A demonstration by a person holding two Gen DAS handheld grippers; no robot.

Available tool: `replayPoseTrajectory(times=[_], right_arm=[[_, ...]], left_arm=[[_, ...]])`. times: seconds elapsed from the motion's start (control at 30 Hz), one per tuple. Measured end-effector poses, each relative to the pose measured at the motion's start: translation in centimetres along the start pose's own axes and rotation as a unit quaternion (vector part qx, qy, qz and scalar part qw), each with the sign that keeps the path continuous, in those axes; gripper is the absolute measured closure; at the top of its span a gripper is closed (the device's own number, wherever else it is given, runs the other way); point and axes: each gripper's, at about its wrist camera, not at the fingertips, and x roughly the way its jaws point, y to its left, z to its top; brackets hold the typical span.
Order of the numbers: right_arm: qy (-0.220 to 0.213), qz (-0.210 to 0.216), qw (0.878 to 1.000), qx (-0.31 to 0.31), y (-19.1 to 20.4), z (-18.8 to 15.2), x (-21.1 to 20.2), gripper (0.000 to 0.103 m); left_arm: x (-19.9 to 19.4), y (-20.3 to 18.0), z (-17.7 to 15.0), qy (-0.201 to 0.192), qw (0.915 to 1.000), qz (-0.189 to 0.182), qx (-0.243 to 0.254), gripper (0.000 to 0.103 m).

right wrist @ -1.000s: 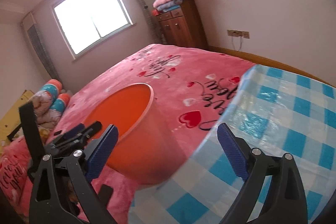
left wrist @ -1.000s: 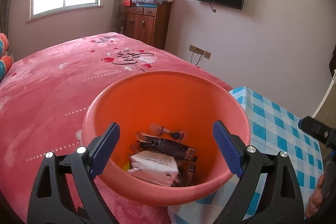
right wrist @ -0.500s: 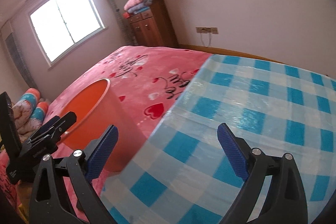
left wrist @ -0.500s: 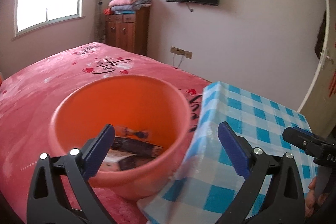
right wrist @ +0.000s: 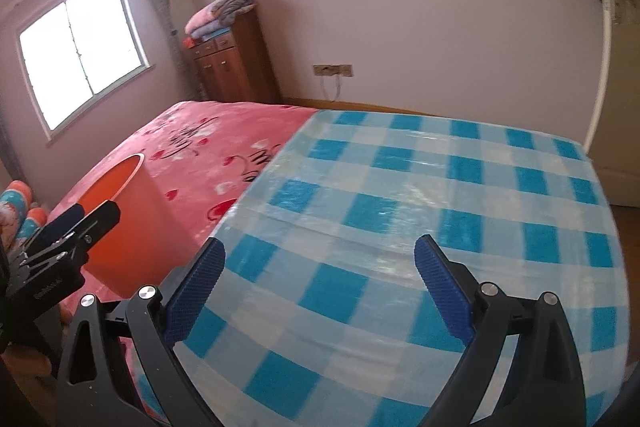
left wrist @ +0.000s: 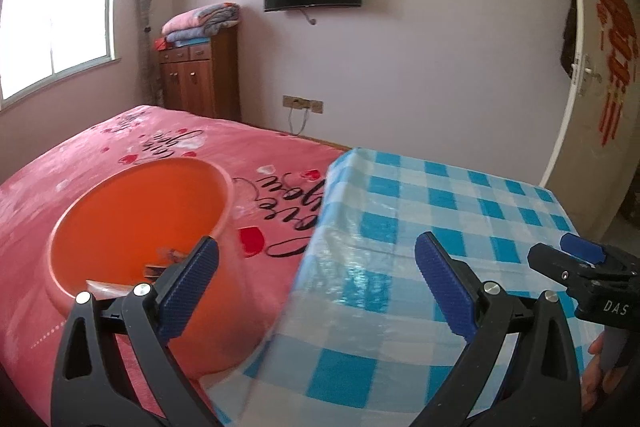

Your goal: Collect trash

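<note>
Trash [left wrist: 160,263]: crumpled wrappers, paper scraps, low inside orange bucket [left wrist: 132,211] on pink bedspread [left wrist: 168,143], beside blue checkered cloth [left wrist: 440,211]. Left gripper [left wrist: 316,283] jaws wide apart, empty. Right gripper [right wrist: 320,283] jaws wide apart, empty, above cloth.

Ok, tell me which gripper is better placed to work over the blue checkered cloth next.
Right, probably. The right gripper hangs open squarely over the checkered cloth; the left gripper, also open, straddles the cloth's edge next to the orange bin. No trash shows on the cloth.
</note>
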Motion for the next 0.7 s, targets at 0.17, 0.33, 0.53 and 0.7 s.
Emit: replayPoseTrajectory(times=[0.17,0.33,0.53,0.7], right_arm=[[-0.005,-0.025,1.0,0.014,-2.2,-0.6,-1.5,0.008],[-0.013,-0.052,0.998,0.021,-3.9,-1.4,-3.1,0.008],[-0.024,-0.078,0.996,0.03,-5.7,-2.6,-5.4,0.008],[-0.03,-0.092,0.995,0.039,-6.8,-3.6,-6.8,0.008]], left_arm=[[-0.2,-2.5,-0.4,0.001,0.9997,-0.018,0.014,0.004],[-0.5,-5.0,-0.7,0.002,0.9989,-0.041,0.023,0.004],[-1.6,-7.2,-0.9,-0.004,0.9974,-0.062,0.036,0.004],[-2.6,-9.3,-1.2,-0.012,0.9968,-0.057,0.055,0.004]])
